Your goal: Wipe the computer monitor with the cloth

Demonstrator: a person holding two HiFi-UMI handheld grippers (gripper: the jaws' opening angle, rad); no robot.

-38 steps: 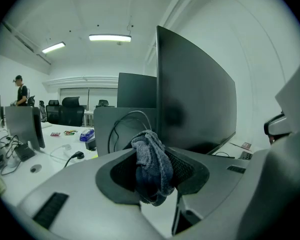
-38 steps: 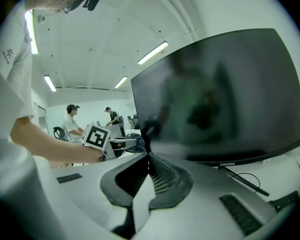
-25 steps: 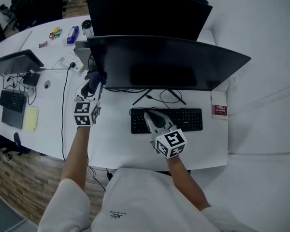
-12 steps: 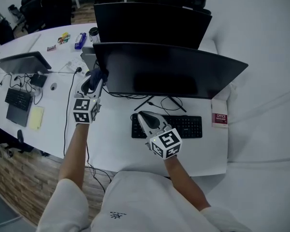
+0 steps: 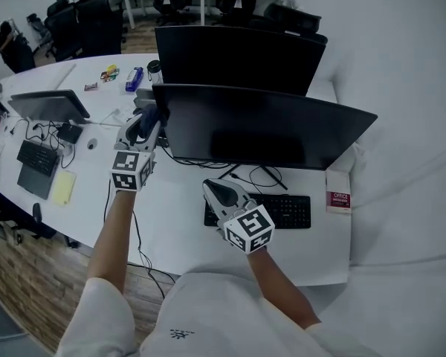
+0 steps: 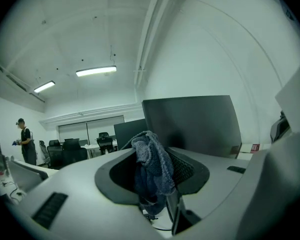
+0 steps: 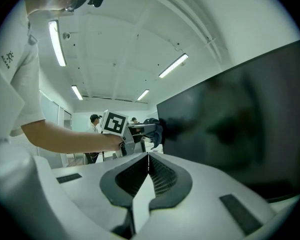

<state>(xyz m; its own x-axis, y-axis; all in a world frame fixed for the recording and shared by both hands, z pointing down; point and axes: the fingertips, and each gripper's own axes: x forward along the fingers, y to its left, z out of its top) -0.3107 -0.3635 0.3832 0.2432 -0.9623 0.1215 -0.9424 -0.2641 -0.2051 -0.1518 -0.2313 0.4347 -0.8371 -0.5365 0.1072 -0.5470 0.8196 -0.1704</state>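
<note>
A wide dark monitor (image 5: 267,129) stands on the white desk (image 5: 178,214), with a second monitor (image 5: 238,54) behind it. My left gripper (image 5: 147,119) is shut on a dark blue cloth (image 6: 151,165), held at the front monitor's left edge. In the left gripper view the cloth bunches between the jaws, the monitor (image 6: 195,125) just behind it. My right gripper (image 5: 217,192) hovers over the left end of the black keyboard (image 5: 282,210), jaws closed together with nothing in them. The right gripper view looks up along the dark screen (image 7: 240,119) toward the left gripper (image 7: 140,130).
A white box with a red label (image 5: 337,190) lies right of the keyboard. Cables (image 5: 249,173) run under the monitor stand. At the left are a laptop (image 5: 50,106), a small keyboard (image 5: 36,157), a yellow pad (image 5: 63,187) and a bottle (image 5: 155,71). Office chairs (image 5: 89,24) stand behind.
The left gripper with the cloth stays at the monitor's left edge. The right gripper has drifted left, from over the keyboard's middle to its left end. The head view has shifted.
</note>
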